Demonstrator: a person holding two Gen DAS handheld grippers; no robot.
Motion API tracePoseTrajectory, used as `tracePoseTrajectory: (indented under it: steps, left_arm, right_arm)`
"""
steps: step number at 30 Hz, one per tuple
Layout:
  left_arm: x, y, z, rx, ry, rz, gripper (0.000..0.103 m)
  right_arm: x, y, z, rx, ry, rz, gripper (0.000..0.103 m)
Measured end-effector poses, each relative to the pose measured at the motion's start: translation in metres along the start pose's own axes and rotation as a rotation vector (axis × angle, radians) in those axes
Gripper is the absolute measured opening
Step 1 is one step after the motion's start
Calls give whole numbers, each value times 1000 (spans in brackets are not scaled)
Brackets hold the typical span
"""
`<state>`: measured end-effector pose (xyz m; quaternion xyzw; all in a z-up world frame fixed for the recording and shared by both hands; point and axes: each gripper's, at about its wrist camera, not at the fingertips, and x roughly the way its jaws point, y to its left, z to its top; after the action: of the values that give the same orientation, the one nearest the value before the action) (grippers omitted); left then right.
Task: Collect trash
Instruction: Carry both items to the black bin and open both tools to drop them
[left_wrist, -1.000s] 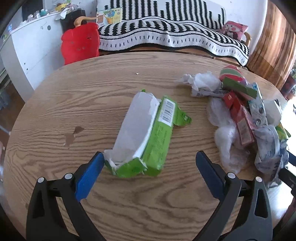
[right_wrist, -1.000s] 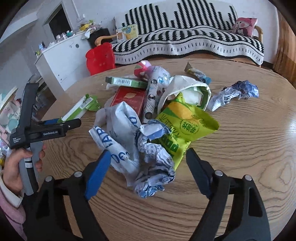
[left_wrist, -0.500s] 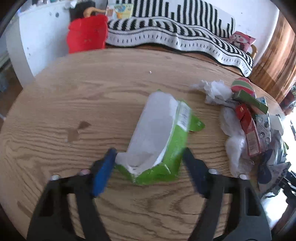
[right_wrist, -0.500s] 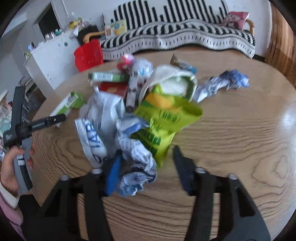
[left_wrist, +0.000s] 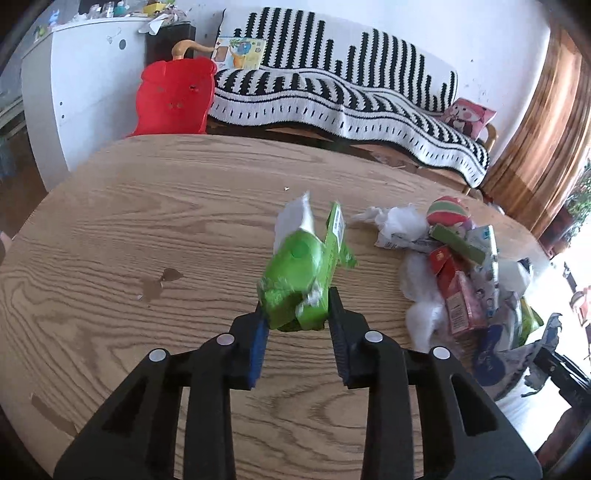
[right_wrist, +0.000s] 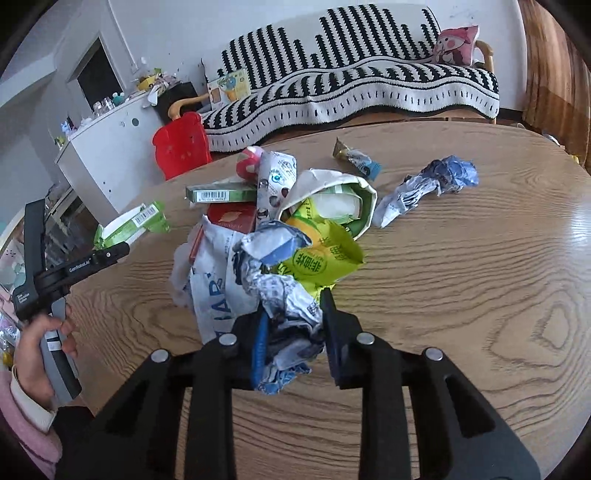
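The crushed green-and-white cardboard carton (left_wrist: 301, 273) sits pinched in the left gripper (left_wrist: 297, 317), jaws just closed on it, tilted above the oval wooden table (left_wrist: 147, 221). The right gripper (right_wrist: 291, 325) has just clamped a crumpled blue-and-white foil wrapper (right_wrist: 284, 295) at the litter heap's near edge — beside a yellow-green snack bag (right_wrist: 321, 254).

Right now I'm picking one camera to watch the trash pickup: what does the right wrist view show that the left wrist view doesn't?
Only the right wrist view: the right gripper shut on a crumpled wrapper, a blue wrapper apart from the pile, and the person's hand.

Only the left wrist view: the left gripper pinching the green packet, and a stain on the table.

Both: the green packet, the red chair, the striped sofa.
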<state>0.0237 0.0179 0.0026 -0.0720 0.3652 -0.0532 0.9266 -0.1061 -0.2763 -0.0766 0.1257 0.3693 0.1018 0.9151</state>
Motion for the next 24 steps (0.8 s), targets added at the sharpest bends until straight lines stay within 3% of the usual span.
tracePoseTrajectory:
  steps: [5,9,11,15,20,24]
  left_arm:
    - [-23,-10,-2,3,-78,7,27]
    - [-38,-36,-6,22,-111,-45,24]
    - [-51,-61,-10,57,-121,-97,24]
    - [-82,-154,-25,194,-111,-280,24]
    - [-112,-298,-91,409,29,-570,24]
    - [-122,-387,-176,541,250,-749,24]
  right_arm:
    - [-19,-9,3,56,-53,-11,27]
    - [-43,-25,6,148,-105,7,27]
    - [-65,-39,6,190,-149,5,27]
    - [-118,-82,-13,230,-200,-57,27]
    - [-208,-154,-68,328,-267,-163,27]
    - [-264,-221,-141,466,-270,-273,27]
